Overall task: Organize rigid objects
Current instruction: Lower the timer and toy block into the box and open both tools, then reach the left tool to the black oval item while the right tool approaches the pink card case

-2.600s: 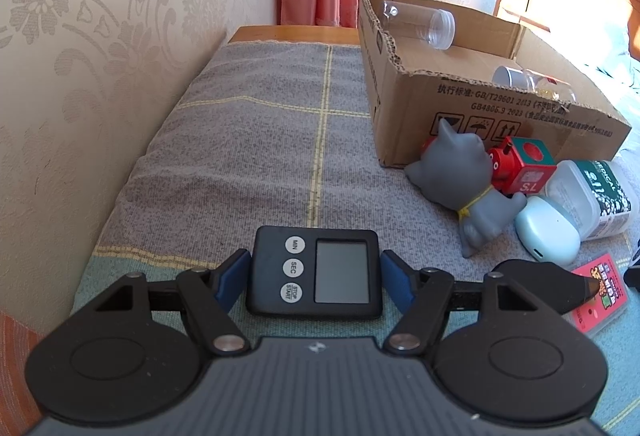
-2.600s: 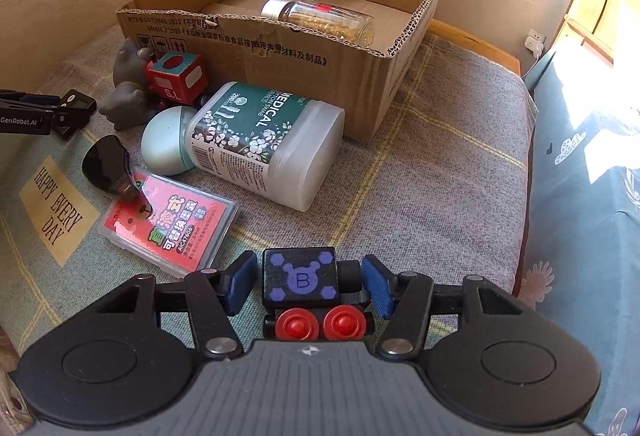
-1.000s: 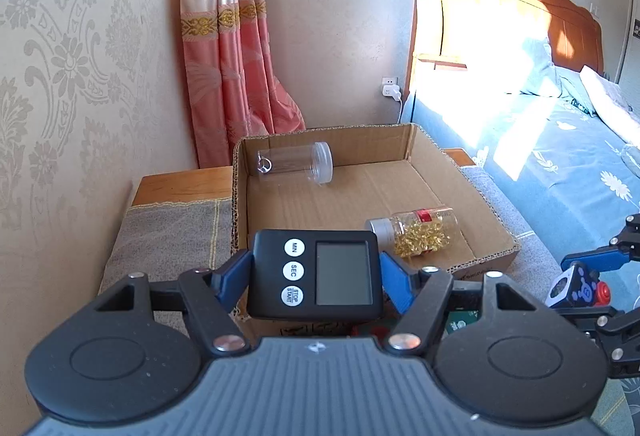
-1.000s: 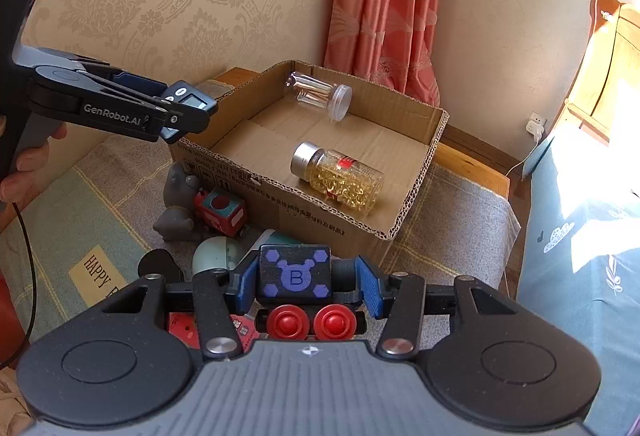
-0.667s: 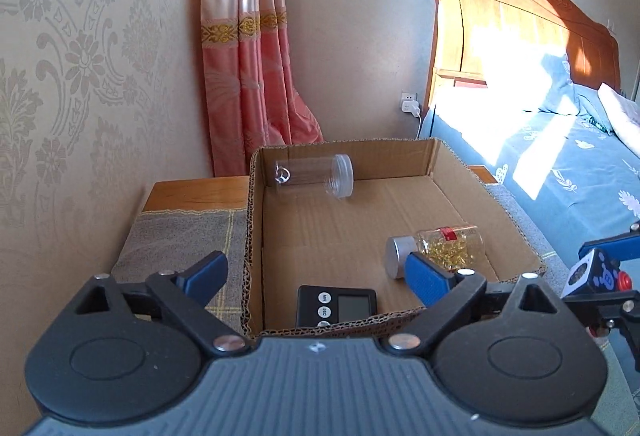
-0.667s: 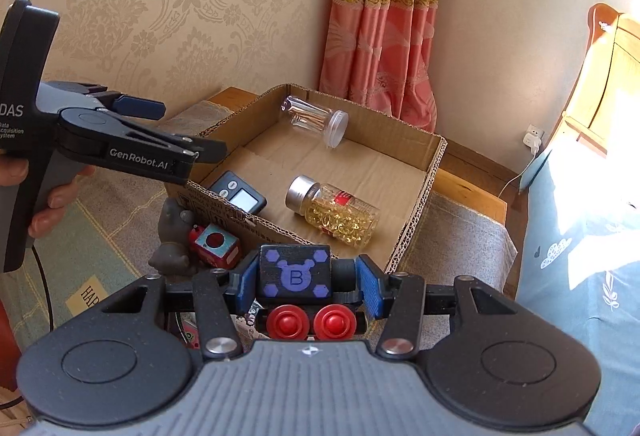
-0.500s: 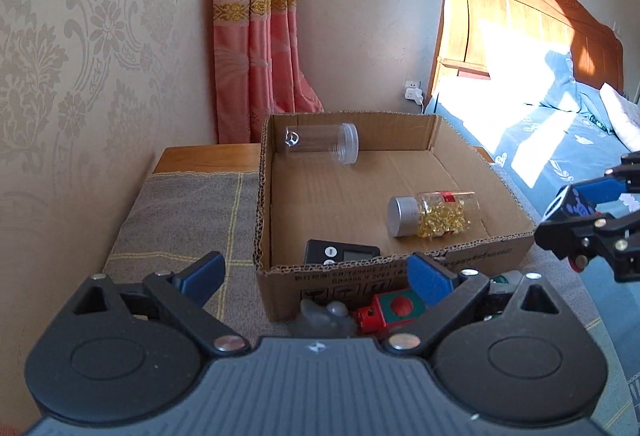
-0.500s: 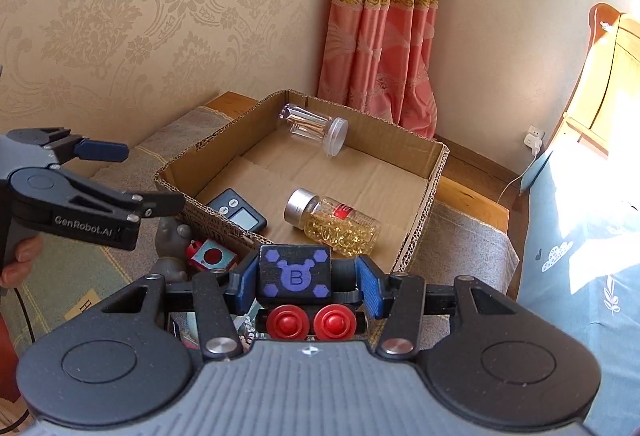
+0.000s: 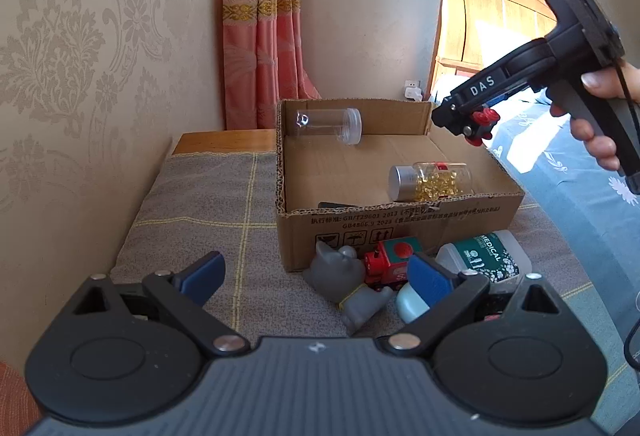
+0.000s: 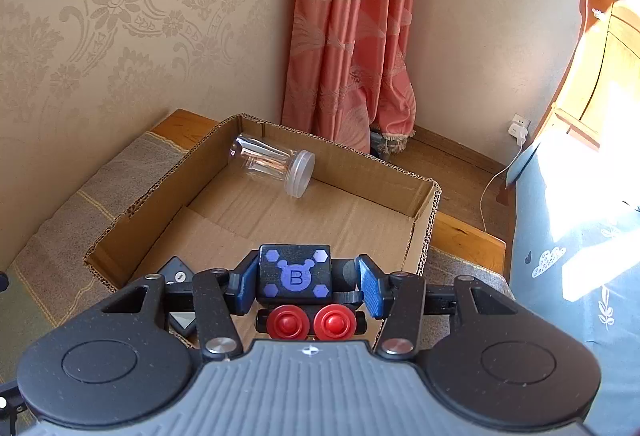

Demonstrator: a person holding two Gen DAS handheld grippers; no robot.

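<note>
My left gripper point(image 9: 316, 276) is open and empty, held back from the cardboard box point(image 9: 400, 224). My right gripper point(image 10: 304, 286) is shut on a black toy train car point(image 10: 296, 276) with a blue "B" and red wheels, held above the box point(image 10: 424, 207); it shows over the box's right side in the left wrist view point(image 9: 478, 123). In the box lie a clear empty jar point(image 9: 328, 121), a jar of yellow capsules point(image 9: 432, 179) and the black timer point(image 10: 178, 276). A grey cat figure point(image 9: 352, 284), a red toy train point(image 9: 392, 264), a medical bottle point(image 9: 484, 256) and a pale blue case point(image 9: 412, 306) lie in front of the box.
The box stands on a grey checked cloth point(image 9: 208, 211) against the patterned wall point(image 9: 80, 75). A pink curtain point(image 10: 356, 35) hangs behind it. A wooden bed headboard point(image 9: 500, 19) and blue bedding point(image 9: 580, 195) are to the right.
My left gripper let go of the timer into the box, opened and drew back. My right gripper carried the train car forward over the box.
</note>
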